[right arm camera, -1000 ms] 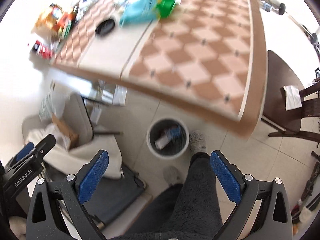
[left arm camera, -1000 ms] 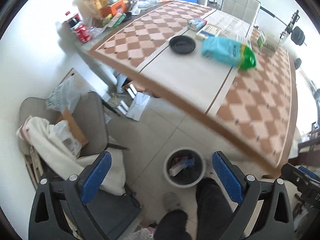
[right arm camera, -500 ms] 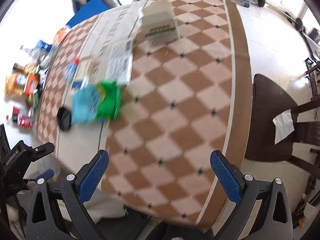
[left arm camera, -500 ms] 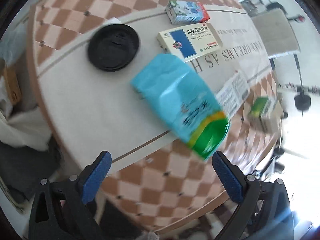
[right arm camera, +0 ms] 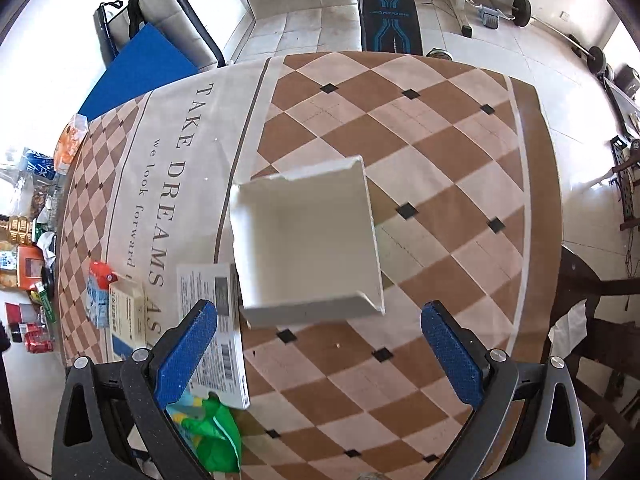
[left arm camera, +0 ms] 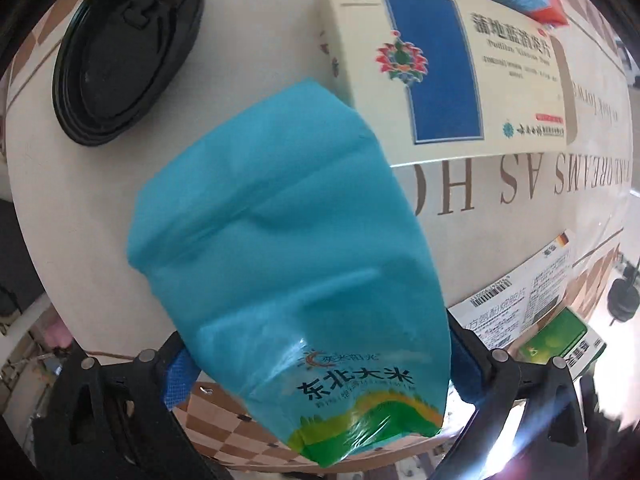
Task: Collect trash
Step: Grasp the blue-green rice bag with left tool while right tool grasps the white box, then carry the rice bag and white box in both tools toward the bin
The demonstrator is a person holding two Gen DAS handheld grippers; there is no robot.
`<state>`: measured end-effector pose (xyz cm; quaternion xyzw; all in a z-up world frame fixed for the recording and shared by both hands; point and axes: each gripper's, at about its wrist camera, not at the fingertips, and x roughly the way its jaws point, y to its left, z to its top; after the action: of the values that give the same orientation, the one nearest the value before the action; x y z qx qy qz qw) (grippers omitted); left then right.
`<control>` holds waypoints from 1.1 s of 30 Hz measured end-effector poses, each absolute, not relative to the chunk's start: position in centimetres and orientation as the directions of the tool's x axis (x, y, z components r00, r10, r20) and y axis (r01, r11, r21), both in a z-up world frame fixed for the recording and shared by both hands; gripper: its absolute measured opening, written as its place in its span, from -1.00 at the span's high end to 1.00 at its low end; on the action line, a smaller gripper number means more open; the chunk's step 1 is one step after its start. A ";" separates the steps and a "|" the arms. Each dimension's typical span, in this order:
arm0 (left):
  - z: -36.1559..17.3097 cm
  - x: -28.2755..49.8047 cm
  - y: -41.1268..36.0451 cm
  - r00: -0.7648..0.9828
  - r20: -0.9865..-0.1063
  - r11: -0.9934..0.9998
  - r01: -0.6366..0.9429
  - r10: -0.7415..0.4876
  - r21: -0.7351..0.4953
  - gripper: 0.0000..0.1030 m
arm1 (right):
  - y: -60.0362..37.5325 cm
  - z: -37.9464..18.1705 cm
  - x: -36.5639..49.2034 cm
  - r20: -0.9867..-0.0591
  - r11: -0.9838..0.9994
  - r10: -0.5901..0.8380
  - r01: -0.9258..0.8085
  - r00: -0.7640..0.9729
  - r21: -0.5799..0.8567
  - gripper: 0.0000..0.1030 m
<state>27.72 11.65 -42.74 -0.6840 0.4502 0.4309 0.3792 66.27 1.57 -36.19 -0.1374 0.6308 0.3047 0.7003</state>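
A crumpled blue and green rice bag (left arm camera: 288,264) lies on the table. My left gripper (left arm camera: 320,372) is open, its blue pads on either side of the bag's lower end; whether they touch it I cannot tell. The bag's green end (right arm camera: 216,436) shows at the bottom left of the right wrist view. My right gripper (right arm camera: 320,352) is open and empty, held above the table with an open white cardboard box (right arm camera: 308,240) just ahead between the fingers.
A black plastic lid (left arm camera: 124,48) and a white and blue medicine box (left arm camera: 444,68) lie beyond the bag. A flat printed carton (right arm camera: 216,328) lies left of the white box. Snack packets (right arm camera: 28,256) crowd the table's far left end. A dark chair (right arm camera: 592,320) stands at right.
Both grippers swung up from the bin on the floor to the table. The left one closed in on the rice bag; the right one moved over the white box.
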 end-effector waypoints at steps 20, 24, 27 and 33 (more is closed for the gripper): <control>-35.8 30.0 4.2 -0.037 -0.998 0.446 -0.894 0.043 0.052 -0.84 | -1.8 -37.0 62.4 -0.965 0.726 0.261 -0.654 -0.026 0.214 -0.48; -34.5 27.5 0.6 0.018 -0.999 0.459 -0.889 0.035 0.000 -0.79 | -5.1 -36.2 58.9 -0.961 0.704 0.272 -0.671 -0.047 0.232 -0.48; -33.7 25.5 -1.6 0.060 -0.998 0.465 -0.884 0.036 -0.037 -0.75 | -7.9 -35.7 56.0 -0.961 0.693 0.271 -0.682 -0.056 0.235 -0.47; -30.9 19.1 -6.5 0.147 -0.987 0.484 -0.870 0.071 -0.094 -0.74 | -13.1 -33.6 48.8 -0.955 0.682 0.293 -0.690 -0.044 0.241 -0.47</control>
<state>19.14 -6.49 -30.86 -0.3638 0.5487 0.3544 0.6641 48.80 -13.13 -33.56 -0.1593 0.6233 0.3654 0.6728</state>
